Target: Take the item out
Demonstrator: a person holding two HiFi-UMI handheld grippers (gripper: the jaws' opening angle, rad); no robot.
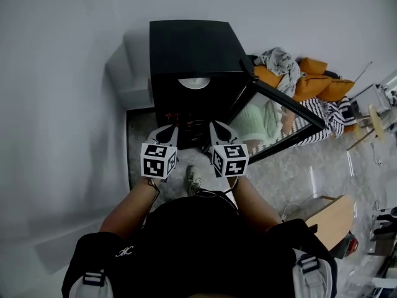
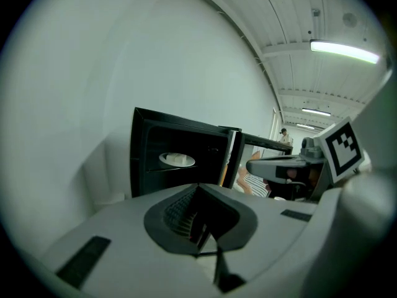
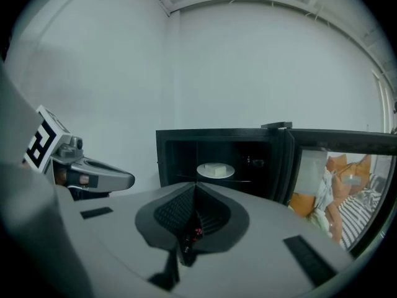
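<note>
A white plate (image 3: 215, 170) with a pale block on it sits on a shelf inside an open black cabinet (image 1: 186, 48), beyond both sets of jaws. The left gripper (image 1: 166, 131) and right gripper (image 1: 218, 129) are side by side, the jaws of these 2 closed together and empty. The glass door (image 1: 279, 113) hangs open to the right of the right jaws.

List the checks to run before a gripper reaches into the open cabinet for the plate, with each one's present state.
1. The door stands open: ok.
2. The plate shows inside the cabinet: ok.
3. The left gripper holds nothing: ok.
4. The right gripper holds nothing: ok.
5. Jaws apart for a grasp: not ok, both pairs are shut.
</note>
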